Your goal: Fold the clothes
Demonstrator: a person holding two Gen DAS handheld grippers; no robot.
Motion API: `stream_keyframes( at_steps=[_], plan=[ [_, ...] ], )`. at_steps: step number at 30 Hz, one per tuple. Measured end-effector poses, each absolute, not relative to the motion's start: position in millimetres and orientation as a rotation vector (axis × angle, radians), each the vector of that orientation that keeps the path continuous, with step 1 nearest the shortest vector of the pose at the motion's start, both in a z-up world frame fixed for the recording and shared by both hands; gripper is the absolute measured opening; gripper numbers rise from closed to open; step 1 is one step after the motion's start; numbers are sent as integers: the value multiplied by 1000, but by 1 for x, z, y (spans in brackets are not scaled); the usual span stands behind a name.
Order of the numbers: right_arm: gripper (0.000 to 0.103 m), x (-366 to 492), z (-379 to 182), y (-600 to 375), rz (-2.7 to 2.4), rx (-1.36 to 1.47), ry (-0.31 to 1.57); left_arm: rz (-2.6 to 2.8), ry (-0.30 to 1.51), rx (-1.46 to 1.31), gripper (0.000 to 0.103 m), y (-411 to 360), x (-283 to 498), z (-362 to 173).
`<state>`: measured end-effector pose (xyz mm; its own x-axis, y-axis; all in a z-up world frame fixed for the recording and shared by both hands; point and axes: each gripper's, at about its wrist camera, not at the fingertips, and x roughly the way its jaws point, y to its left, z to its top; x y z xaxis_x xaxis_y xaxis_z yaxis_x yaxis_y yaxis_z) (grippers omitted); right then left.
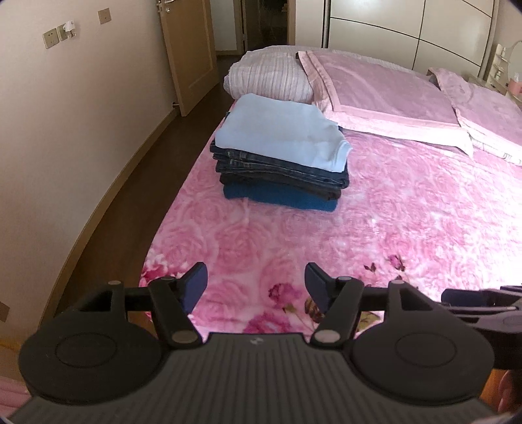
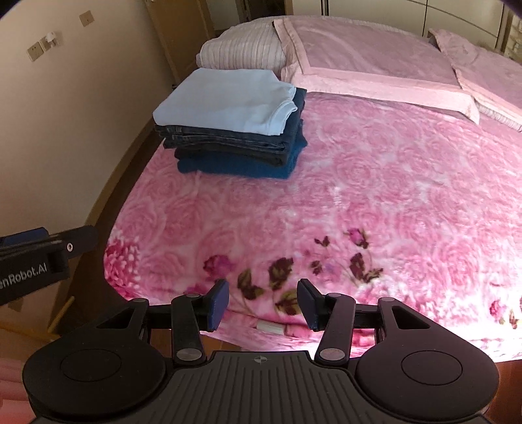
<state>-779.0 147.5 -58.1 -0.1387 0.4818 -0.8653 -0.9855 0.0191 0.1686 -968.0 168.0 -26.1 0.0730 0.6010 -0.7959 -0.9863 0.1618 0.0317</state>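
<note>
Stack of folded clothes (image 1: 280,163) on pink rose-print blanket (image 1: 375,228), near the bed's left edge, just in front of striped folded quilt (image 1: 267,78) and pink pillow (image 1: 385,94); pale blue top (image 1: 277,130) uppermost, dark jeans (image 1: 287,173) beneath, blue garment (image 1: 280,197) at bottom. Left gripper (image 1: 256,285): jaws wide apart, holding nothing, over the blanket's near edge. Right gripper (image 2: 262,301): likewise parted and empty

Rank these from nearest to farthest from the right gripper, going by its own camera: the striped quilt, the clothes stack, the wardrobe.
1. Clothes stack, left part of the bed.
2. Striped quilt, just behind it.
3. Wardrobe, beyond the bed.
</note>
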Motion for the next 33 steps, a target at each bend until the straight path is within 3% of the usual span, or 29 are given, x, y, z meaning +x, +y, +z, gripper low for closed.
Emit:
stream_keyframes(
  at_steps=[13,33],
  plan=[
    [50,-796,-54,179,1401,-706,969,1265,796,-578,63,209,-973,-22],
    [50,-837,-89,258,1326,-759,1065,1179,868,-645,62,295,-1005,-57]
  ],
)
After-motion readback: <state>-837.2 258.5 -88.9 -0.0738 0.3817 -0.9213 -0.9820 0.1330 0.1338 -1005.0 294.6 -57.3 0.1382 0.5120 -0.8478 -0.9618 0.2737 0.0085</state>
